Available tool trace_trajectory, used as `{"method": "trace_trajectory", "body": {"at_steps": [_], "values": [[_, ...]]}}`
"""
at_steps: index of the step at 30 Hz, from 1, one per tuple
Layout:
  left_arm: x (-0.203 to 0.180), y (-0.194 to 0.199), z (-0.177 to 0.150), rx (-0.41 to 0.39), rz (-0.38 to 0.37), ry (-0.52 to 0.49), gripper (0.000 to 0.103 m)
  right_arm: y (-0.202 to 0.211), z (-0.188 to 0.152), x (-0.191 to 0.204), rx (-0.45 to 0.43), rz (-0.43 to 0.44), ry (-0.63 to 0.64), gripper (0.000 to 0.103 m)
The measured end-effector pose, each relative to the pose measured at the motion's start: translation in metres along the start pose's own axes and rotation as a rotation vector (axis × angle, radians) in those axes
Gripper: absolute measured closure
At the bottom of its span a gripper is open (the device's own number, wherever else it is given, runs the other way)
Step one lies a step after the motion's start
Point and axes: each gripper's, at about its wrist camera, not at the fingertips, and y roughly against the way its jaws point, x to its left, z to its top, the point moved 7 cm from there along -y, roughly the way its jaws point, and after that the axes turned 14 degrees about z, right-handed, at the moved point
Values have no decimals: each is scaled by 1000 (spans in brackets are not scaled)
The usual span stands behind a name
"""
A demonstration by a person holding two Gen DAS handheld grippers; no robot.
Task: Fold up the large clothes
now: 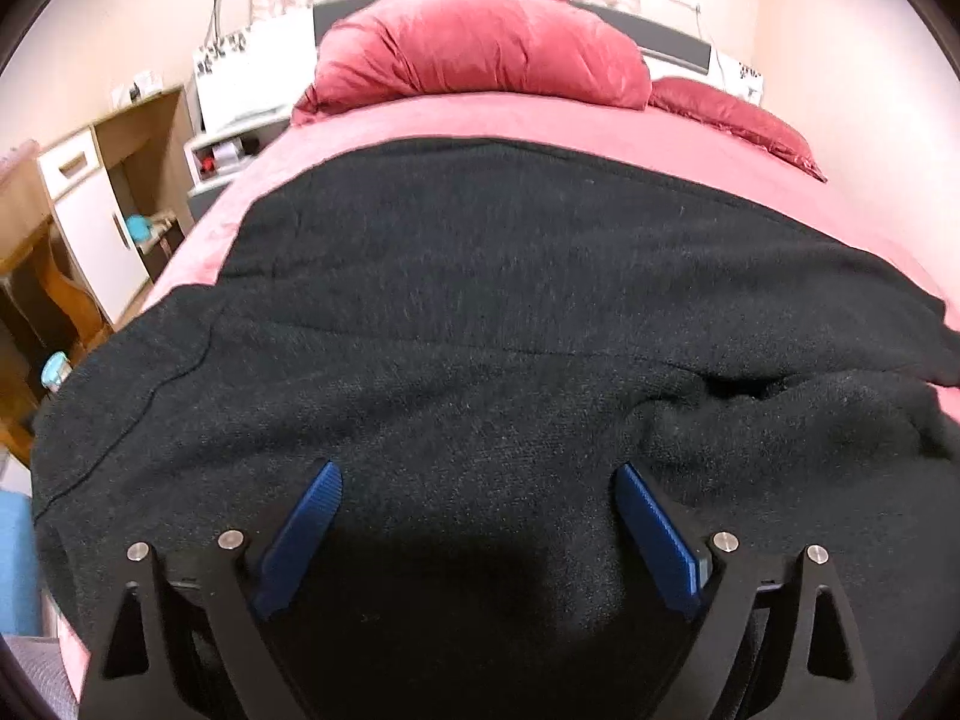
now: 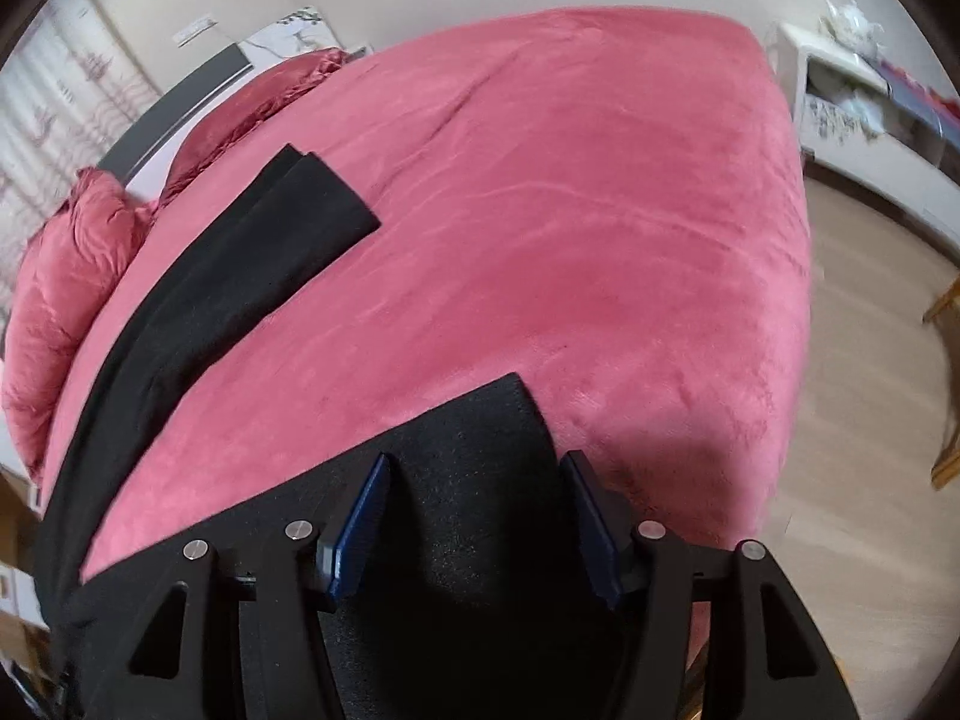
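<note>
A large black knit garment [image 1: 480,312] lies spread across the pink bed cover [image 1: 540,120]. My left gripper [image 1: 477,471] hovers just above its near part, blue fingers [image 1: 300,540] wide apart and open, nothing between them. In the right wrist view one black sleeve [image 2: 270,240] stretches toward the pillows. A second black sleeve end [image 2: 480,420] lies on the pink bed cover [image 2: 570,210] at the near edge. My right gripper [image 2: 477,459] stands over that sleeve end, jaws partly apart. The cloth sits in the gap, and the pads do not press on it.
A red quilted duvet heap [image 1: 480,54] and pillow [image 1: 738,120] lie by the grey headboard [image 1: 660,30]. A wooden desk with white cabinet [image 1: 90,210] stands left of the bed. A white sideboard [image 2: 840,90] and wood floor [image 2: 870,390] are beyond the bed's right edge.
</note>
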Motion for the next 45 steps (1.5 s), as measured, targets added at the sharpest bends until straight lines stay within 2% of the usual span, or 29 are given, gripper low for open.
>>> {"method": "trace_trajectory", "body": {"at_steps": [1, 3, 5, 6, 8, 9, 11, 12, 14, 17, 20, 22, 25, 29, 31, 32, 34, 37, 40, 43, 45], "values": [[0, 0, 0, -4, 5, 0, 9, -2, 0, 5, 15, -6, 43, 81], [0, 0, -1, -3, 1, 2, 9, 0, 0, 16, 26, -26, 106, 86], [1, -1, -1, 3, -6, 6, 9, 10, 8, 28, -37, -50, 176, 86], [1, -1, 0, 4, -7, 6, 9, 18, 16, 32, -87, -45, 180, 86], [2, -1, 0, 11, -2, 4, 9, 19, 24, 31, -130, -49, 156, 86], [2, 0, 1, 20, -2, 1, 9, 9, 23, 25, -104, -55, 128, 83], [5, 4, 7, 45, -23, 14, 9, -16, 16, 14, 2, -80, 95, 76], [9, 6, 13, 46, -33, 31, 9, -21, 16, 11, 12, -103, 87, 68], [23, 12, 30, 16, -45, 92, 9, -15, 25, 10, -53, -105, 49, 64], [46, 9, 66, -25, -30, 177, 9, -10, 48, 17, -155, -19, -32, 57], [67, -11, 98, -30, 48, 223, 9, -29, 65, 25, -124, 79, -96, 55], [77, -24, 108, -32, 75, 248, 9, -51, 74, 29, -99, 133, -164, 55], [78, -44, 101, 24, 85, 249, 9, -88, 85, 34, -82, 201, -302, 55], [71, -60, 73, 72, 97, 198, 9, -117, 96, 41, -149, 267, -444, 53], [67, -60, 68, 52, 108, 160, 8, -128, 103, 42, -181, 267, -479, 61], [63, -59, 67, 47, 110, 138, 7, -131, 105, 44, -185, 248, -476, 86], [59, -56, 69, 46, 85, 124, 6, -131, 110, 53, -158, 215, -420, 86], [60, -55, 74, 50, 54, 133, 6, -95, 125, 63, -235, 187, -288, 87], [66, -54, 78, 53, 43, 144, 6, -69, 122, 63, -244, 172, -246, 88], [72, -55, 83, 58, 25, 166, 6, -75, 105, 48, -183, 127, -270, 88], [77, -57, 88, 64, 20, 171, 6, -94, 92, 35, -103, 130, -304, 82]]}}
